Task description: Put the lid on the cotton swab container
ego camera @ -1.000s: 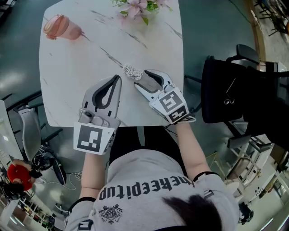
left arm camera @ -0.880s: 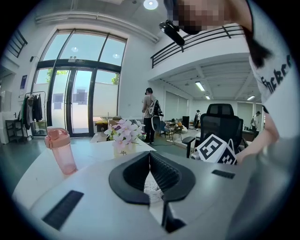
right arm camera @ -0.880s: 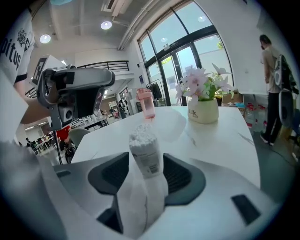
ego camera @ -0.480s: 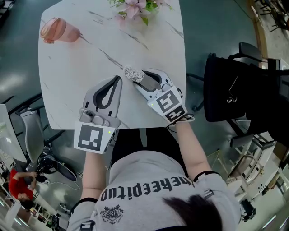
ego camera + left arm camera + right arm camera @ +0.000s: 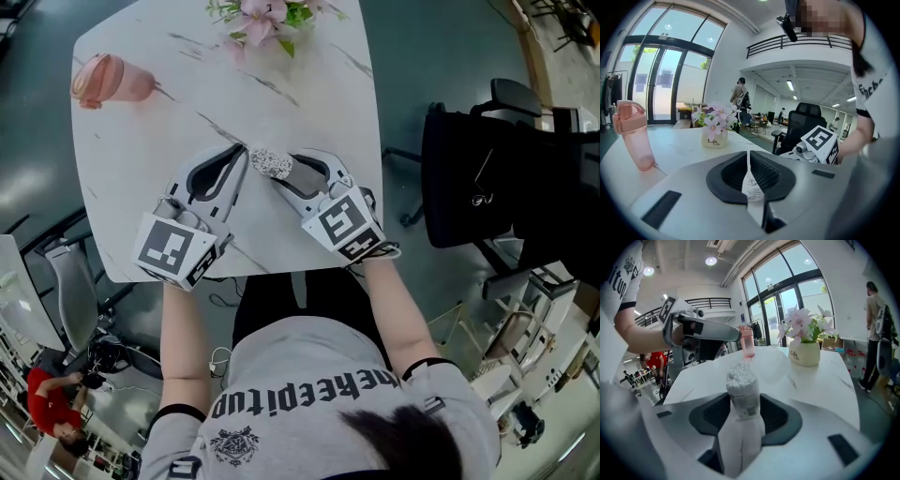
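White marble table (image 5: 141, 122), pink bottle (image 5: 105, 79) off at its far left corner. The left claw (image 5: 242, 155) is pinched narrow on a thin clear piece, pretty sure that's the lid (image 5: 751, 185). Just right of it, around the table's middle, the right claw (image 5: 284, 171) has just been closing on the open cotton swab container (image 5: 742, 385) and grips it. Lid's not on yet, so the capping is still to do.
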A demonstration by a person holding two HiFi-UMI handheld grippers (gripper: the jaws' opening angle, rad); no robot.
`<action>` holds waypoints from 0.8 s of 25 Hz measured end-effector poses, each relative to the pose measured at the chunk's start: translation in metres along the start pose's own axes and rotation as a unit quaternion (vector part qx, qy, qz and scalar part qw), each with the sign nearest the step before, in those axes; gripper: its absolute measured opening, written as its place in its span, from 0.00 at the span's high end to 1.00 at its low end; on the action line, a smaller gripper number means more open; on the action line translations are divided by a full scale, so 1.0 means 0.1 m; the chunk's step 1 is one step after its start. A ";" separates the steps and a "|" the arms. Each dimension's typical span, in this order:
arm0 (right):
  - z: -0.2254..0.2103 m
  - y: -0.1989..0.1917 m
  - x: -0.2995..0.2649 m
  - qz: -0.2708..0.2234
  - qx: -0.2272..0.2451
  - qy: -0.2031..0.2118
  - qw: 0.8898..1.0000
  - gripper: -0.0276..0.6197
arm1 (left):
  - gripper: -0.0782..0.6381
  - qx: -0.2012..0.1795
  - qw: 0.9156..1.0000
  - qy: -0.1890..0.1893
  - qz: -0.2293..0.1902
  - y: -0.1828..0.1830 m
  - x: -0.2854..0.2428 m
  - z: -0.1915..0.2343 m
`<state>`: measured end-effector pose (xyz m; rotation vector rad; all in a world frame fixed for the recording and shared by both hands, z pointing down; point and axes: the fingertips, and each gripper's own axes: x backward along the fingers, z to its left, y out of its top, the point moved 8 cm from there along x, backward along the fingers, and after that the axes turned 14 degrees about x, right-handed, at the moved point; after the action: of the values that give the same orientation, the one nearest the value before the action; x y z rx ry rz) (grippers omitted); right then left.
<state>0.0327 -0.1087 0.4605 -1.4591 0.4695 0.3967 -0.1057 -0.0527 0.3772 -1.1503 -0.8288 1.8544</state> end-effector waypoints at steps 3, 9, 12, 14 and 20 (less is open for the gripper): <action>0.00 0.00 0.00 -0.001 0.000 -0.001 1.000 0.64 | 0.87 -0.016 1.000 -0.016 0.016 0.03 -0.11 0.08; 0.01 0.00 0.00 0.000 -0.002 -0.005 1.000 0.64 | 0.87 -0.032 0.997 -0.052 0.052 0.10 -0.32 0.20; 0.01 0.00 0.00 0.001 -0.003 -0.008 1.000 0.64 | 0.83 -0.034 0.994 -0.072 0.073 0.14 -0.41 0.25; 0.02 0.00 -0.01 0.001 -0.004 -0.011 1.000 0.64 | 0.80 -0.029 0.993 -0.083 0.081 0.16 -0.47 0.28; 0.02 0.01 0.00 0.005 0.002 -0.017 1.000 0.64 | 0.79 -0.001 0.993 -0.095 0.075 0.27 -0.62 0.37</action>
<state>0.0325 -0.1064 0.4597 -1.4448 0.4500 0.4290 -0.1300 -0.1243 0.3944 -1.0726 -0.8691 2.1138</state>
